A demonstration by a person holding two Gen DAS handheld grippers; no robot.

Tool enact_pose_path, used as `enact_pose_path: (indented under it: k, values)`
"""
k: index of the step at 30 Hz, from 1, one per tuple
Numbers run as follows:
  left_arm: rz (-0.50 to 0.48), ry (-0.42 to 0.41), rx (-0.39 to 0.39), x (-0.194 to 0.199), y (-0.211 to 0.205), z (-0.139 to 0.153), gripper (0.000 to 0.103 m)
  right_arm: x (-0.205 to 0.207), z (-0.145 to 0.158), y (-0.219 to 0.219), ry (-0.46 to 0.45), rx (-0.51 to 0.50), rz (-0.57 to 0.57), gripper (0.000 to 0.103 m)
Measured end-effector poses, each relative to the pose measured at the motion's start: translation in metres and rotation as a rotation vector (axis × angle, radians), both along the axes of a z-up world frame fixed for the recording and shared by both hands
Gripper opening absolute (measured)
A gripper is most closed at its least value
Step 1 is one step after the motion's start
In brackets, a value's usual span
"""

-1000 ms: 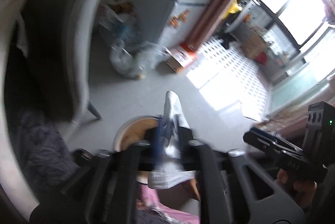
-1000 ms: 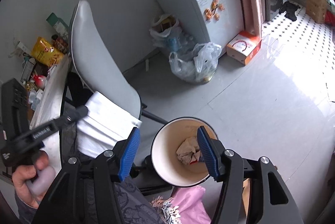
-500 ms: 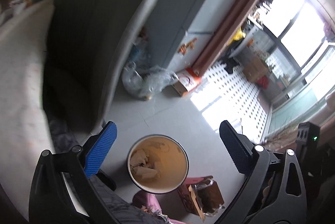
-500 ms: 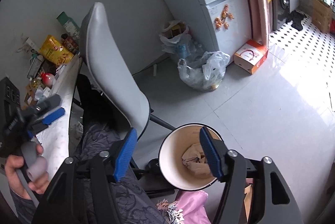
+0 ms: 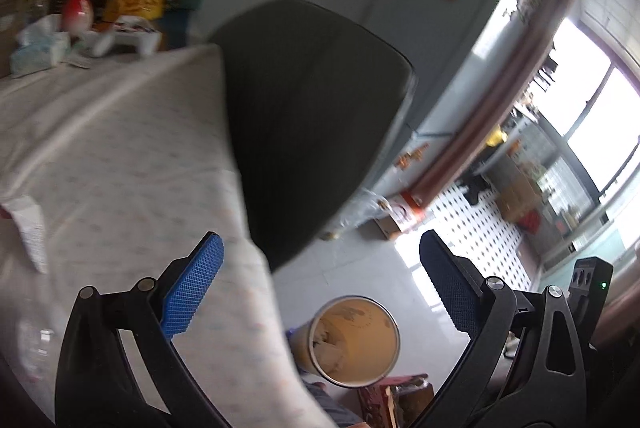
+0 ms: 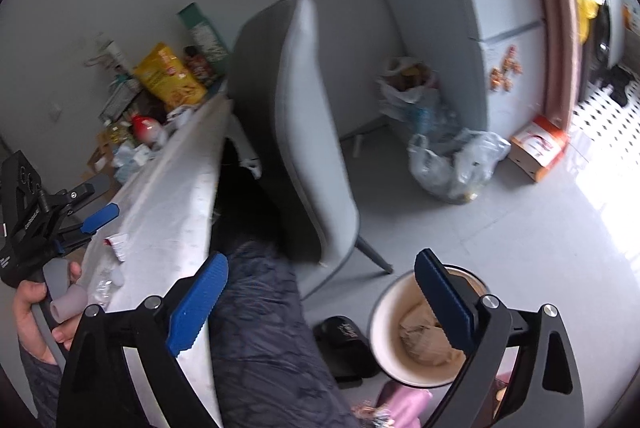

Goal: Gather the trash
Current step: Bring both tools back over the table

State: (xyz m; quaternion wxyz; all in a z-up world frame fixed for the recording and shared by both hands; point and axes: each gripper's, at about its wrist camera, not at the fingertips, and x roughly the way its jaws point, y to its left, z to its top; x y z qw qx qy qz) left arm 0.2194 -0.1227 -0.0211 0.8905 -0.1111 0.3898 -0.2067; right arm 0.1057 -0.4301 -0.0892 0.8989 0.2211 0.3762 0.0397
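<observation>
Left gripper (image 5: 320, 276) gapes over upright bin (image 5: 354, 342), seemingly paper-filled.

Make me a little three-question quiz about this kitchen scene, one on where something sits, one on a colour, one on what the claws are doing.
1. Where is the round trash bin?
A. On the table
B. On the floor beside the grey chair
C. On top of the fridge

2. What colour are the pads on the claws?
A. Red
B. Blue
C. Green

3. What state is the left claw in?
A. Open and holding nothing
B. Shut on a tissue
C. Shut on a bottle

Answers: 1 B, the bin stands on the grey floor near the chair's leg. 2 B, both claws show blue ribbed pads. 3 A, its fingers are spread wide with nothing between them; the right claw is open too.
</observation>
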Motion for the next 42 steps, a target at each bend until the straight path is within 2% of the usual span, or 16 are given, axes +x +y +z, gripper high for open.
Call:
enact_pose_path:
  k: [8,15,17,19,21,28,33,37,39,40,42]
  values:
    - [0.117,-0.032,0.013,-0.01,0.076,0.01,0.097,0.024,0.015,0.055,-0.006,0.003,0.088,0.092]
    - [0.232,-0.033,0.017,-0.039,0.146,0.0,0.097,0.035,0.025,0.1,-0.019,-0.006,0.171,0.092]
    - [0.256,-0.027,0.031,-0.046,0.161,-0.006,0.097,0.037,0.025,0.111,-0.015,-0.008,0.189,0.092]
    - [0.262,-0.035,0.084,-0.055,0.17,-0.011,0.097,0.039,0.023,0.121,-0.008,-0.008,0.205,0.092]
    - [0.263,-0.036,0.127,-0.06,0.175,-0.015,0.097,0.04,0.02,0.13,0.003,-0.01,0.22,0.092]
    - [0.251,-0.006,0.163,-0.077,0.193,-0.034,0.097,0.041,0.013,0.153,0.021,-0.025,0.259,0.092]
    - [0.224,0.013,0.189,-0.08,0.188,-0.049,0.097,0.038,0.011,0.179,-0.001,-0.059,0.313,0.095]
    - [0.213,0.036,0.222,-0.077,0.183,-0.062,0.09,0.039,0.008,0.2,0.005,-0.065,0.349,0.095]
    - [0.218,0.037,0.264,-0.075,0.179,-0.067,0.089,0.041,0.006,0.21,0.012,-0.065,0.363,0.095]
    - [0.228,0.032,0.319,-0.073,0.176,-0.07,0.087,0.042,0.006,0.214,0.012,-0.065,0.369,0.095]
    - [0.22,0.031,0.376,-0.072,0.17,-0.075,0.084,0.045,0.007,0.223,0.009,-0.065,0.383,0.095]
